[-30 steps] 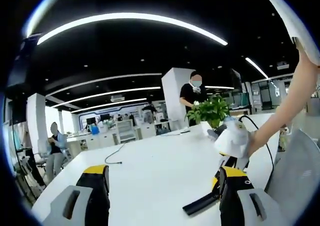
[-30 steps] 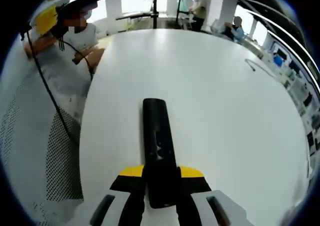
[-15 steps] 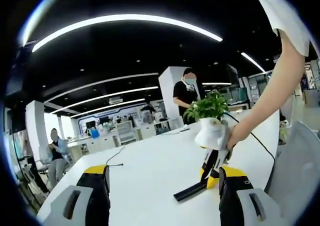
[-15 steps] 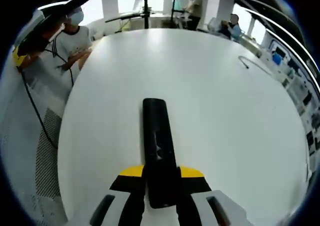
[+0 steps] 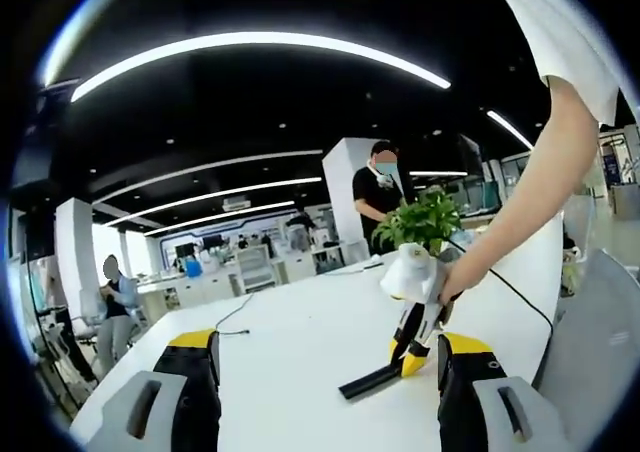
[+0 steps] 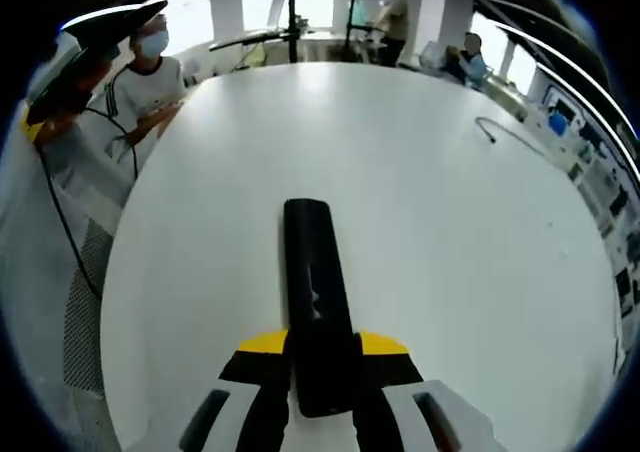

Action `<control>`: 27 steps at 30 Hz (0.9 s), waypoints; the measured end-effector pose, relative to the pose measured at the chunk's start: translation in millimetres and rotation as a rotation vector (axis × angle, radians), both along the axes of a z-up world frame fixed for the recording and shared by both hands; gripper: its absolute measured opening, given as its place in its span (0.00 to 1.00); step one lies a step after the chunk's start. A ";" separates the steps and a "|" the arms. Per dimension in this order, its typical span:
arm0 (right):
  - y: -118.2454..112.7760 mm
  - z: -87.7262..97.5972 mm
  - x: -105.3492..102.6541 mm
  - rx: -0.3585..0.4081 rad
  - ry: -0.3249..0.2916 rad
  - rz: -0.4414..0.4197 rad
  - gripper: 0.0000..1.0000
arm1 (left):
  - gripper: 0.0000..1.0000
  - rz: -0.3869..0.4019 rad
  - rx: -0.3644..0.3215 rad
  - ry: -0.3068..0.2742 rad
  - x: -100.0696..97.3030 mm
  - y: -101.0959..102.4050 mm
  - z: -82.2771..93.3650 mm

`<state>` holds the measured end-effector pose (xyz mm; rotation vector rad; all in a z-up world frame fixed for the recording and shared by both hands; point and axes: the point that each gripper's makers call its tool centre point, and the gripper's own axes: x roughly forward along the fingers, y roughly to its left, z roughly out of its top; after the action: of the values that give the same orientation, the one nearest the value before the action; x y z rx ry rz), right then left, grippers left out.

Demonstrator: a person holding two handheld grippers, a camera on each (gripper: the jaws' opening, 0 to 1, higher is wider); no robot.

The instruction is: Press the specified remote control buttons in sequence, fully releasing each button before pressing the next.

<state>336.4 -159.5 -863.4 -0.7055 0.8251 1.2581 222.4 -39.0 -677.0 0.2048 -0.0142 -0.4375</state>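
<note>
Gripping the black remote control (image 6: 317,307) between its yellow-tipped jaws, my right gripper (image 6: 320,372) has it clamped near the end closest to me, so the long body runs straight out ahead over the white table (image 6: 450,222). From the right gripper view the remote looks lifted off the tabletop, though how high I cannot judge. Its upper face shows a few small raised marks along the middle, too blurred for me to tell one button from another.

My left gripper (image 5: 330,397) hangs with its jaws spread wide and nothing between them, the two yellow-capped tips well apart over the near part of the table (image 5: 290,342). In the left gripper view my other gripper (image 5: 415,317) comes in from the right, held in my hand (image 5: 452,280), with the remote (image 5: 368,380) slanting down from it toward the tabletop; its far end sits close to the surface, and I can't say whether it touches.

Behind that gripper a leafy potted plant (image 5: 420,222) stands on the table. A thin dark cable (image 5: 232,317) trails across the far side of the tabletop. A person in a black shirt (image 5: 375,197) stands beyond the plant, and another person (image 5: 115,292) sits off to the left at the room's edge. In the right gripper view a person in a white shirt (image 6: 150,82) stands at the table's far left rim.
</note>
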 end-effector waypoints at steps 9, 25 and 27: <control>1.6 0.6 -1.2 -0.012 0.003 0.008 0.21 | 0.94 0.015 0.017 -0.014 -1.0 3.4 2.0; 1.2 -1.2 0.7 -0.078 0.021 0.079 0.21 | 0.98 0.015 0.039 0.006 -0.8 2.9 -2.7; 0.8 -1.0 0.4 -0.085 0.024 0.081 0.21 | 0.98 0.019 0.042 0.008 0.0 4.3 -3.2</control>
<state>336.8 -158.7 -864.4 -0.8003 0.8816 1.3127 222.3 -34.7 -680.2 0.2441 0.0045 -0.4195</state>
